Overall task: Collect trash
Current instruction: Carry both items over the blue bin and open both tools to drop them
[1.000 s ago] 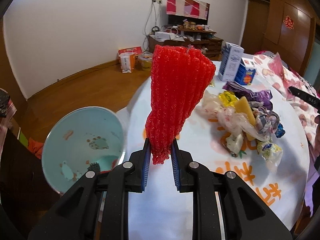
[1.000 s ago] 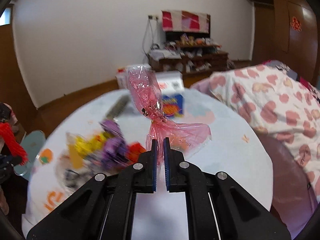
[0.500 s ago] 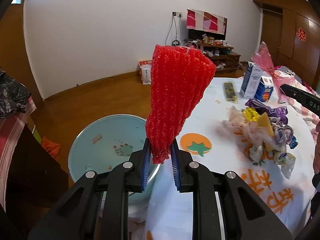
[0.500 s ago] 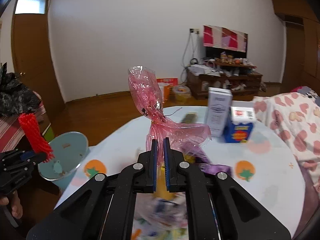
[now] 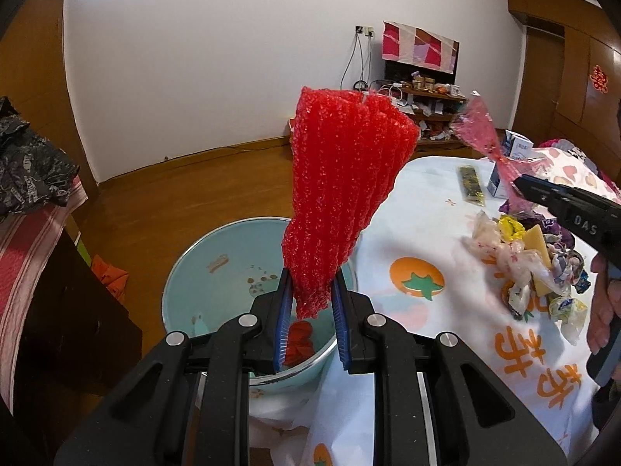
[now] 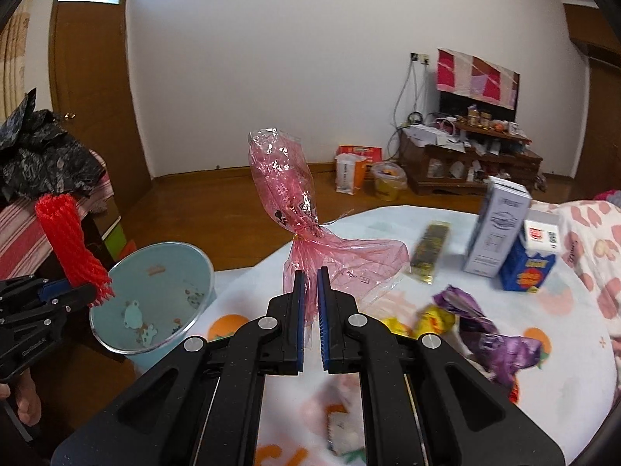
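Observation:
My left gripper (image 5: 310,291) is shut on a red foam net sleeve (image 5: 341,198), which stands upright over the rim of a light blue trash bin (image 5: 194,272). The same sleeve (image 6: 70,248) and left gripper (image 6: 93,295) show at the left of the right wrist view, beside the bin (image 6: 155,295). My right gripper (image 6: 309,283) is shut on a pink cellophane wrapper (image 6: 287,194) held above the table's left part. In the left wrist view the wrapper (image 5: 479,128) sticks up from the right gripper (image 5: 518,184). A pile of crumpled wrappers (image 5: 531,256) lies on the white tablecloth (image 5: 423,233).
A white carton (image 6: 495,229) and a blue box (image 6: 529,260) stand at the table's far side, a dark flat packet (image 6: 431,248) beside them. A striped cloth with a black bag (image 6: 42,155) lies left of the bin. Some red scrap (image 5: 299,339) lies inside the bin.
Both grippers have swung left toward the bin. The red sleeve now hangs over the bin's rim, and the pink wrapper has come over the table's left part.

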Available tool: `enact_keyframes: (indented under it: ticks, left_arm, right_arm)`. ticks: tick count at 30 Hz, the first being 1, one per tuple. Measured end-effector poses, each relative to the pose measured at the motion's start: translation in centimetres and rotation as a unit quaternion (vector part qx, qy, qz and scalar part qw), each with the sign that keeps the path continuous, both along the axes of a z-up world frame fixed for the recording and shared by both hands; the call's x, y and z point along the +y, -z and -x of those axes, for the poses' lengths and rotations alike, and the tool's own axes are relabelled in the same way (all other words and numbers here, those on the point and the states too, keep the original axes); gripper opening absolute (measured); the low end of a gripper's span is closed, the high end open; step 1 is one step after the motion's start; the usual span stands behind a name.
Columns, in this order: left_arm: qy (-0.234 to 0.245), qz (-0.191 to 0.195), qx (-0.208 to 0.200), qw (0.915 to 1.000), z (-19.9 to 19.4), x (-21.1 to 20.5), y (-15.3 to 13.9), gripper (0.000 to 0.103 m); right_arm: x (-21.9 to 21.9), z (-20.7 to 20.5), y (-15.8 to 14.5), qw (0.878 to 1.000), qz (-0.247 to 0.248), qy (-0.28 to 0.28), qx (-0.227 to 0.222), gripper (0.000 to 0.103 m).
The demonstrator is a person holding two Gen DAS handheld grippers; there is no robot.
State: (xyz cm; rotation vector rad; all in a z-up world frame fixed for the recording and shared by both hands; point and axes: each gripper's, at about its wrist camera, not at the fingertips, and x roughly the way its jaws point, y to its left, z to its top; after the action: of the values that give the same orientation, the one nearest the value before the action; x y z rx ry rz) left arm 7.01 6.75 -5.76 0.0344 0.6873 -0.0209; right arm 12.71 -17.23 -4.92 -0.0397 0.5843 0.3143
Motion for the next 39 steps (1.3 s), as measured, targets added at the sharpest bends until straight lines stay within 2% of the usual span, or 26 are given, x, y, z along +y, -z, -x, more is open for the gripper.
enact_keyframes:
  ticks: [7,16,39]
  left_arm:
    - [-0.021,-0.006,-0.009,0.9997,0.2,1.3,-0.2,0.020]
    - [-0.038,-0.012,0.003,0.9992,-0.2,2.8,0.5,0.020]
    - [-0.069,-0.021,0.015,0.9973,0.4,5.1,0.8,0.020]
  right_arm:
    - [3.0,-0.7,0.5,1.000,0.005,-0.027,0.000,0.007]
    - [6.0,-1.2,1.3,0.998,0.014,-0.055,0.006,0.007]
    - [10.8,-1.8,2.2,0.993,0.030,-0.109,0.012,0.007]
